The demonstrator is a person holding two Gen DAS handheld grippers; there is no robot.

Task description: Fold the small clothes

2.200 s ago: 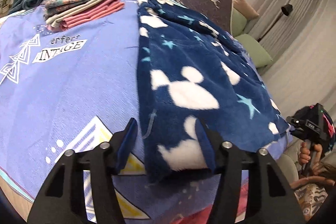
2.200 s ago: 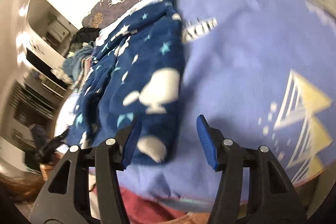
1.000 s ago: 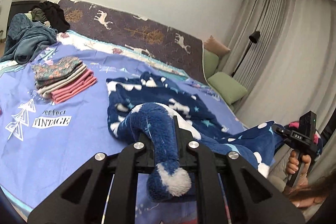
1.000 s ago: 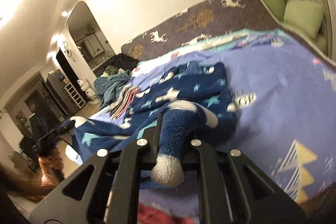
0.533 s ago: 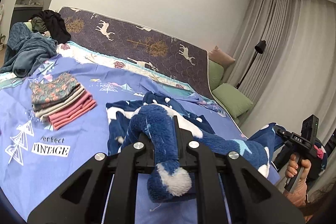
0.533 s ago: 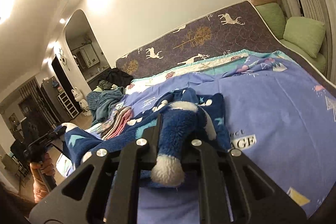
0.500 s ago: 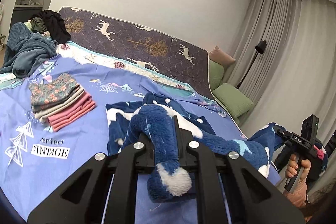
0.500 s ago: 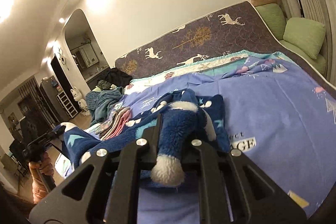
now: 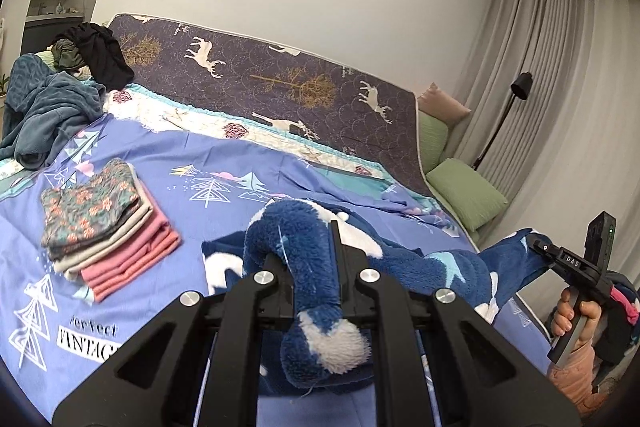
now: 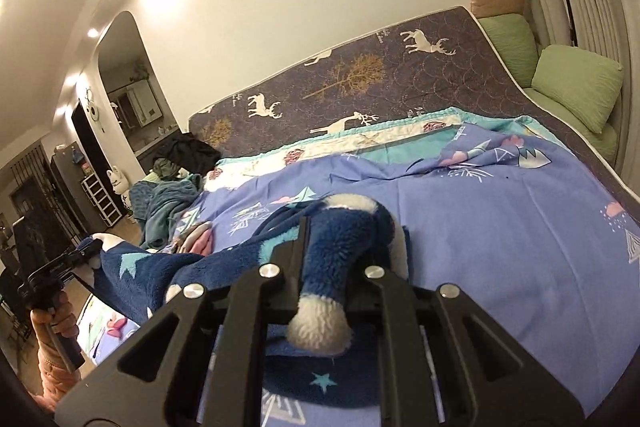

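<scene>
Your left gripper (image 9: 316, 259) and right gripper (image 10: 332, 259) each clamp an end of the fleece (image 9: 436, 263), which hangs stretched between them over the bed (image 9: 224, 219). A folded stack (image 9: 104, 227) lies on the purple sheet. Curtains (image 9: 560, 87) and green cushions (image 10: 576, 87) flank the headboard (image 9: 280, 83).

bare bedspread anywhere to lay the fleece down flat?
Free: lilac bedspread right of the navy fleece garment, up to the deer-print headboard; also ahead of it. Crowded: folded stack and teal pile on the left. Left gripper, right gripper both clamp fleece.
</scene>
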